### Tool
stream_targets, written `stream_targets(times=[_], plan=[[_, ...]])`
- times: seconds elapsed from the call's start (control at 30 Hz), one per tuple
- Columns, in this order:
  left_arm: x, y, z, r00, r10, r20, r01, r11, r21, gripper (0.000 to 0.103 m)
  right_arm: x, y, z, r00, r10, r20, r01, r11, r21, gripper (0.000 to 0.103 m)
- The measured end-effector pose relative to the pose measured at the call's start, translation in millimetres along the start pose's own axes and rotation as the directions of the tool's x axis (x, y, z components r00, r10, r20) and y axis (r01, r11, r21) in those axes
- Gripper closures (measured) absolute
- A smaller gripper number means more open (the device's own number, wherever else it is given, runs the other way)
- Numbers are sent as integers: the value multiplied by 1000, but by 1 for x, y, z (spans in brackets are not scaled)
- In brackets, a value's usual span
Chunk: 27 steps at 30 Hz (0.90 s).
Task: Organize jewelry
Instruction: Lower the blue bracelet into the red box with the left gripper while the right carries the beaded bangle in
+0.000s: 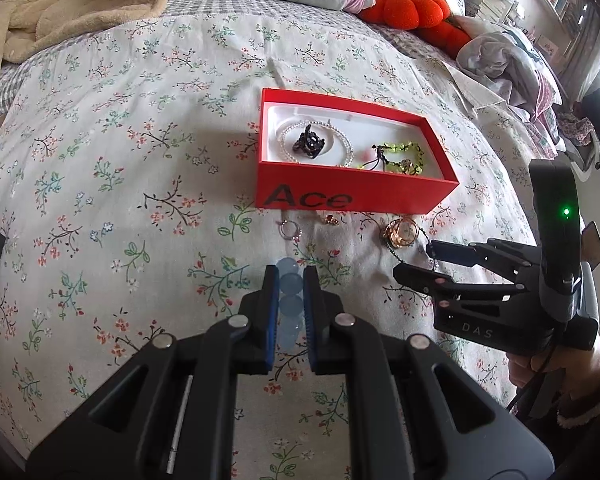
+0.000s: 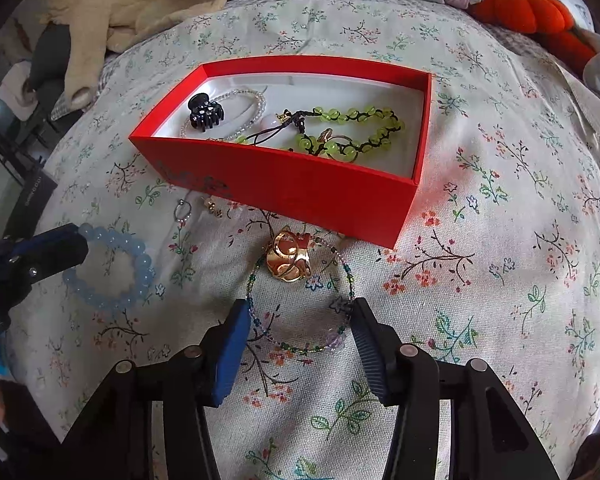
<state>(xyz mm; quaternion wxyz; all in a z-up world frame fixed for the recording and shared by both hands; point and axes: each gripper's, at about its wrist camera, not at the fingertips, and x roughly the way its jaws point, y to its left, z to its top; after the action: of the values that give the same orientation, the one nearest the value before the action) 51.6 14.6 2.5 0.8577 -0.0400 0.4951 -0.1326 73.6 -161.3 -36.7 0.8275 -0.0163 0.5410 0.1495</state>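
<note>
Down at the right gripper (image 2: 298, 344) now: jaws standing apart, pressing on nothing, with the thin multicoloured seed-bead bracelet (image 2: 300, 308) lying flat on the floral bedspread (image 2: 500, 280) between the fingers. The near arc of the strand sits right by the tips, and its far arc loops around a chunky gold openwork ring (image 2: 288, 258). To do this well, I'd say the tips want to sink onto the cloth and pinch only that near arc, so the ring isn't dragged along. Over to the left gripper (image 1: 291, 292): clamped on a pale blue round-bead bracelet (image 1: 291, 300), the loop dangling clear of the quilt. A small silver hoop (image 2: 182, 210) and a gold earring (image 2: 214, 206) wait just before the red cardboard box (image 2: 280, 184), which already holds a black claw clip (image 2: 206, 112), a clear bead bracelet (image 2: 256, 100) and a green bead cord bracelet (image 2: 340, 120).
</note>
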Motion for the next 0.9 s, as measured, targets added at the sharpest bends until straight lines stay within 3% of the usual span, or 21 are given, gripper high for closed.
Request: stream_targets(times=[0.53, 0.9], plan=[[-18, -12, 15, 996, -64, 59, 65, 998, -17, 90, -52, -5, 2, 997, 53, 64, -54, 998, 19, 51], [-33, -24, 50, 974, -147, 173, 157, 986, -47, 90, -69, -15, 20, 991, 42, 128, -48, 998, 44, 51]])
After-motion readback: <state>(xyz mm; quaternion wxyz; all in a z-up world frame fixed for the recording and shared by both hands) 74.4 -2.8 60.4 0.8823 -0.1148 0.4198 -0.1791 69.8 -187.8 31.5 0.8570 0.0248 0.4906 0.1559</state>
